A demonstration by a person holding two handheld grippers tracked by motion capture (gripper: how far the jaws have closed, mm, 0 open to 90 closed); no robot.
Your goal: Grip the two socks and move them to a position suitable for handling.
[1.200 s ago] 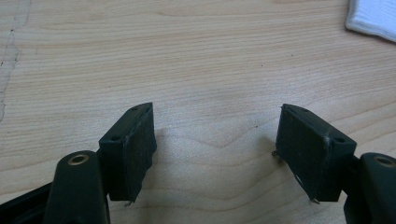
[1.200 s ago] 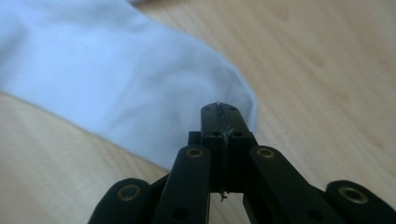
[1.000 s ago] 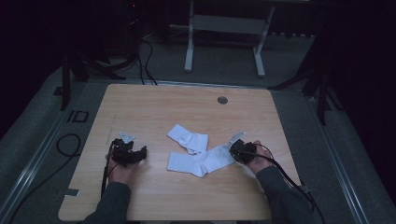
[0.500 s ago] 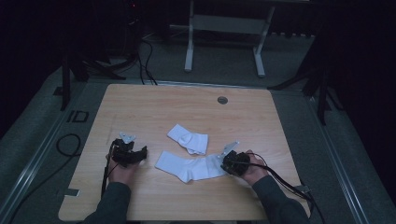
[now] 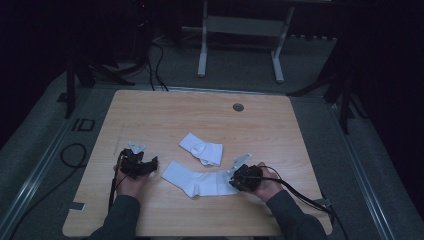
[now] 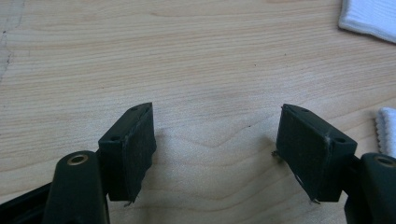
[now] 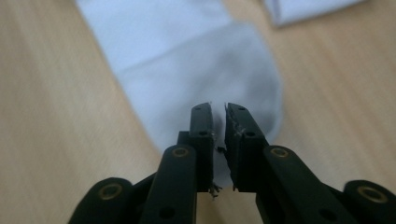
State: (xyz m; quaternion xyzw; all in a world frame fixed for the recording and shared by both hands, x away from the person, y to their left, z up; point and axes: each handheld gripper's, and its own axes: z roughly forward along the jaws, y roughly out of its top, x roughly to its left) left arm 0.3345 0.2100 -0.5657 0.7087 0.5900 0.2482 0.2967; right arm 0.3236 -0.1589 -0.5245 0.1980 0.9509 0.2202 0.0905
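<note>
on the wooden table [image 5: 280, 130], my right gripper [image 7: 218, 109] pinches the white sock [image 5: 200, 181]; my left gripper [image 6: 217, 140] gapes empty.

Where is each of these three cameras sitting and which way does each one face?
High view: fixed above the person's side, facing forward and down on the wooden table; both forearms enter at the bottom, left tool and right tool in hand.
Left gripper view: rides the left tool, looking along its wide-apart jaws at bare wood.
Right gripper view: rides the right tool, looking along nearly closed jaws pinching the long white sock.
Shared: the long sock appears in the high view too; the folded sock lies beyond it.
</note>
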